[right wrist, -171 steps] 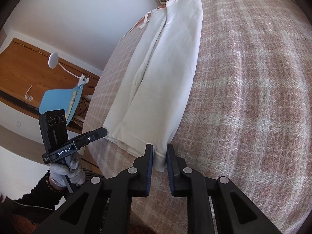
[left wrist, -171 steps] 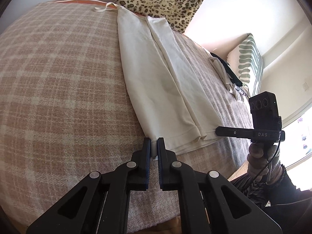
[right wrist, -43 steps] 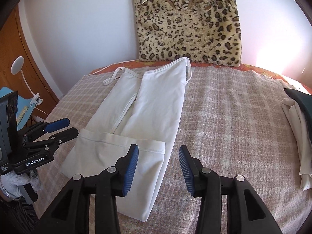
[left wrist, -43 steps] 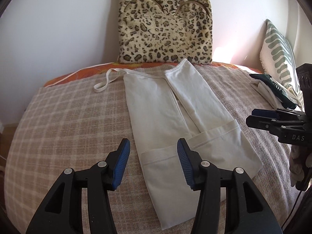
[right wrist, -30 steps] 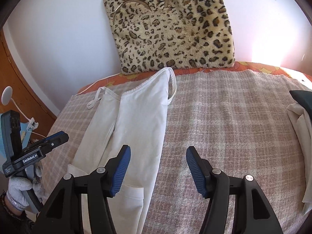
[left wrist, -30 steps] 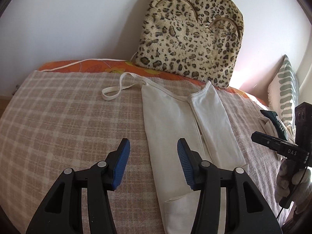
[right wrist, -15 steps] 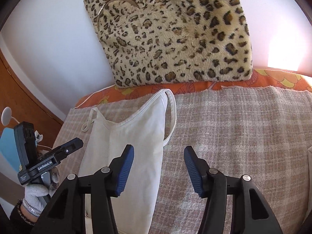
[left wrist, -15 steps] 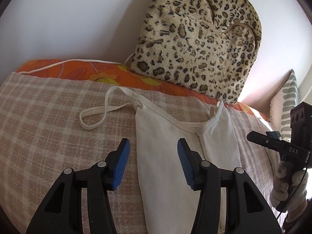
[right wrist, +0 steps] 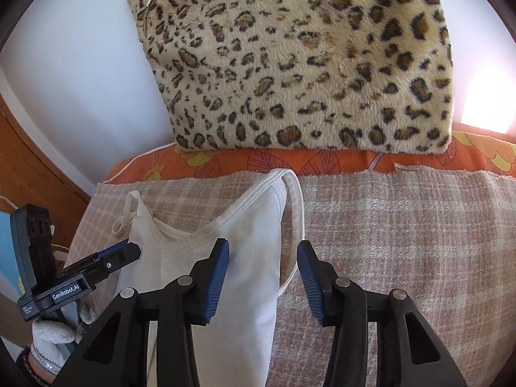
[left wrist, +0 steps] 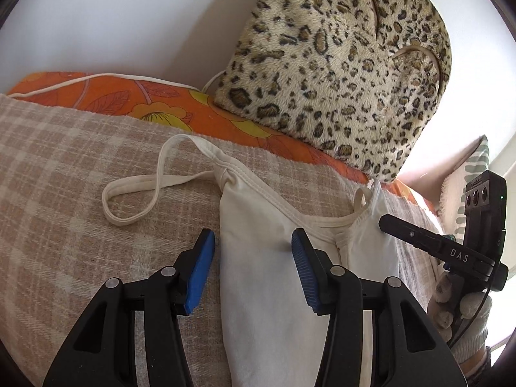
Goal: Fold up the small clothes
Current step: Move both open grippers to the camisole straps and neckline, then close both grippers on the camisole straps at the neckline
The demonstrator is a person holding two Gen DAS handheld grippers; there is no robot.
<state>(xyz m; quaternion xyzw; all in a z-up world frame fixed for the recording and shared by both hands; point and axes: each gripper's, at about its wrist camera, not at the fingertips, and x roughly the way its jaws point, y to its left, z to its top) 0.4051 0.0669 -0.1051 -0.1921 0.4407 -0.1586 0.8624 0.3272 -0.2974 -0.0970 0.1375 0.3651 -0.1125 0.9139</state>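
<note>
A cream strappy top (left wrist: 264, 277) lies lengthwise on the plaid blanket (left wrist: 64, 167), neckline toward the wall. My left gripper (left wrist: 252, 246) hovers over its left shoulder, jaws apart and closing a little, with the fabric's left edge below the gap and the pads off it. A loose strap loop (left wrist: 129, 200) lies to the left. My right gripper (right wrist: 263, 251) stands over the top's (right wrist: 254, 225) right shoulder, jaws closing, cloth and strap (right wrist: 298, 209) beneath them, not pinched. Each view shows the other gripper (left wrist: 387, 222) (right wrist: 129, 251) in a gloved hand.
A leopard-print cushion (left wrist: 338, 80) leans on the white wall just behind the neckline. An orange floral sheet (right wrist: 322, 158) shows at the blanket's far edge. A striped pillow (left wrist: 474, 161) sits far right, wooden furniture (right wrist: 32, 177) far left.
Both grippers went from the top's hem, which now lies folded up, forward to its neckline end. The right jaws have narrowed clearly, the left only slightly.
</note>
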